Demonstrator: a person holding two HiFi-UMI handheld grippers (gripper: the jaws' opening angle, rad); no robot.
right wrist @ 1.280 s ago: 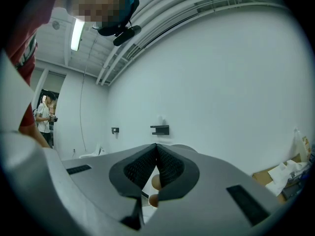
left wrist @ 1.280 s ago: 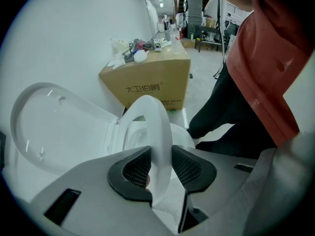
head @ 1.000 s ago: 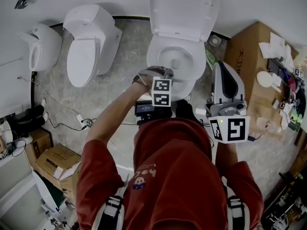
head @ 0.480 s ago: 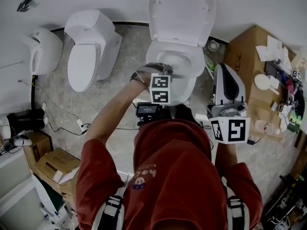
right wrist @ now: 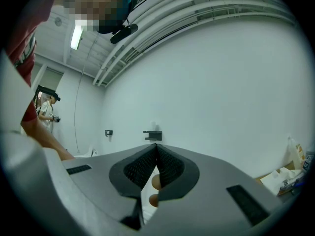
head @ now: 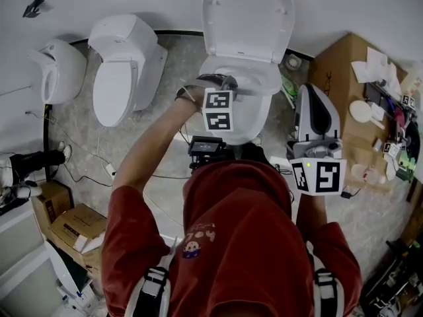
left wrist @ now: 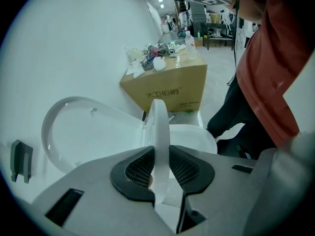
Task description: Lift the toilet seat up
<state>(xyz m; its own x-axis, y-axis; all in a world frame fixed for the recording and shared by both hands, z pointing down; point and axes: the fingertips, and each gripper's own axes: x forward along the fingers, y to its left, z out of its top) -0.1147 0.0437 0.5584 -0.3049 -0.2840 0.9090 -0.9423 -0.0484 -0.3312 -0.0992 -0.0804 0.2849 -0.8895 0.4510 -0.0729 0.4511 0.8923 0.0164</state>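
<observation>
A white toilet stands at the top middle of the head view with its lid [head: 248,15] leaning back against the wall. My left gripper [head: 221,83] is shut on the front edge of the seat ring [head: 263,79], which is tilted up off the bowl [head: 246,121]. In the left gripper view the thin white seat edge [left wrist: 160,124] runs up between the black pads [left wrist: 140,168], the jaws having just been closing on it. The lid [left wrist: 83,129] and bowl rim [left wrist: 197,137] lie behind. My right gripper [head: 310,104] hangs to the right of the toilet; its jaws [right wrist: 155,154] are shut on nothing.
A second toilet [head: 125,65] and a wall fixture [head: 56,65] stand to the left. A cardboard box [head: 350,78] with clutter on top sits right of the toilet. Cartons [head: 73,226] and cables [head: 99,167] lie on the floor at left.
My left gripper has risen and moved toward the lid, taking the seat's front edge up off the bowl. The right gripper has stayed in place.
</observation>
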